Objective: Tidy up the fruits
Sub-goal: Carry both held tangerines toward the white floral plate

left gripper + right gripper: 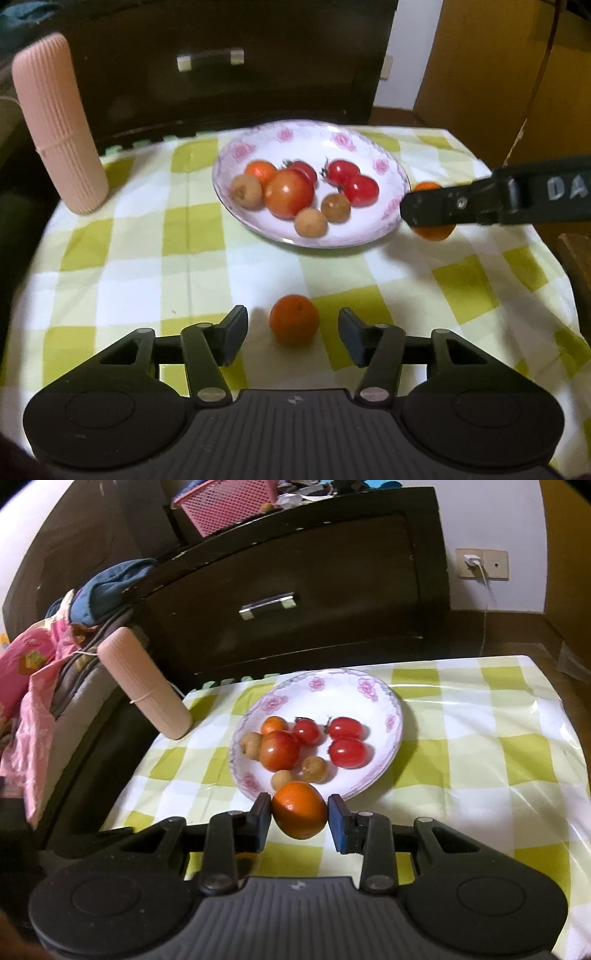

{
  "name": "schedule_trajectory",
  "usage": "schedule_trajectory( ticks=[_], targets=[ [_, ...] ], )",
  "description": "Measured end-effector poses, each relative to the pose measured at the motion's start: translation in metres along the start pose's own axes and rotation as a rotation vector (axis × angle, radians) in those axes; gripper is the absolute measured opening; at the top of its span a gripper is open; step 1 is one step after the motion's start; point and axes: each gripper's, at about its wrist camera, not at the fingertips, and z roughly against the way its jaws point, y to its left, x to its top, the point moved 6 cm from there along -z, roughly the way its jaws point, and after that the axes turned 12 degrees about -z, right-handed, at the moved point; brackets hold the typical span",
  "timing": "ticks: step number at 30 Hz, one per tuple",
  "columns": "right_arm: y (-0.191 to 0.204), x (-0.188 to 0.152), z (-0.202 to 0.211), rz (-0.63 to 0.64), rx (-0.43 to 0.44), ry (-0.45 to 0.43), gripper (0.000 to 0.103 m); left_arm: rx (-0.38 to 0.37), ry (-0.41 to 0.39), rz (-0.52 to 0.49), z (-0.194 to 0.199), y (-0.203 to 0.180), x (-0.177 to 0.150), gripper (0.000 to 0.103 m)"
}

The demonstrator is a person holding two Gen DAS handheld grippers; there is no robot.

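A flowered plate sits on the far half of the table, which wears a green and white checked cloth. Red tomatoes, an orange one and three little brown fruits lie in the plate.

Two oranges are not in the plate yet.

The first orange lies on the cloth, on the near side of the plate and well apart from it. The left tongs are right there with it. Their two fingers stand open, one on each side of the orange, and neither finger touches it. The orange is round, so it has no long side to line up with. It sits just a bit ahead of the finger tips. I think the left tongs need to go a little forward and down, then squeeze.

The second orange is up in the right tongs, which are closed on it. A blue pad presses on each side. This orange hangs just by the near right rim of the plate. The plate lies straight ahead of it, a bit farther away. I think a short push forward over the rim comes next, and then the right tongs can let go.

A tall pink ribbed case stands at the far left of the table, away from the fruit.
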Motion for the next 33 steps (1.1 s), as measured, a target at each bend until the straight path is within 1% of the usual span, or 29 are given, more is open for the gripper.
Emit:
schedule_trajectory(
  ticks=[2, 4, 5, 6, 8, 10, 15, 17, 23, 33],
  targets=[
    [0.000, 0.000, -0.002, -0.004, 0.005, 0.006, 0.040, 0.019, 0.007, 0.004, -0.007, 0.000, -0.001, 0.058],
    [-0.001, 0.000, -0.004, -0.007, 0.004, 0.011, 0.040, 0.020, 0.008, 0.025, -0.011, 0.003, -0.001, 0.057],
    [-0.002, -0.001, -0.005, -0.007, 0.003, 0.014, 0.040, 0.014, 0.015, 0.035, -0.013, 0.004, 0.000, 0.052],
    [-0.002, -0.001, -0.005, -0.006, 0.002, 0.017, 0.040, 0.011, 0.023, 0.039, -0.015, 0.004, -0.002, 0.044],
    [-0.004, -0.002, -0.006, -0.005, -0.003, 0.024, 0.040, 0.033, 0.028, 0.018, -0.016, 0.001, -0.002, 0.040],
    [-0.006, -0.002, -0.008, -0.007, -0.010, 0.028, 0.040, 0.046, 0.030, -0.004, -0.016, -0.002, -0.002, 0.040],
    [-0.006, -0.004, -0.008, 0.000, -0.016, 0.032, 0.040, 0.045, 0.036, -0.004, -0.015, -0.001, -0.001, 0.039],
    [-0.005, -0.004, -0.008, 0.005, -0.018, 0.030, 0.040, 0.058, 0.030, -0.019, -0.013, -0.002, 0.000, 0.039],
    [-0.005, -0.003, -0.012, 0.006, -0.024, 0.029, 0.040, 0.085, -0.004, -0.053, -0.005, -0.004, 0.010, 0.039],
    [-0.010, 0.005, -0.009, -0.014, -0.025, 0.003, 0.040, 0.098, -0.048, -0.049, 0.001, -0.003, 0.031, 0.039]
  ],
)
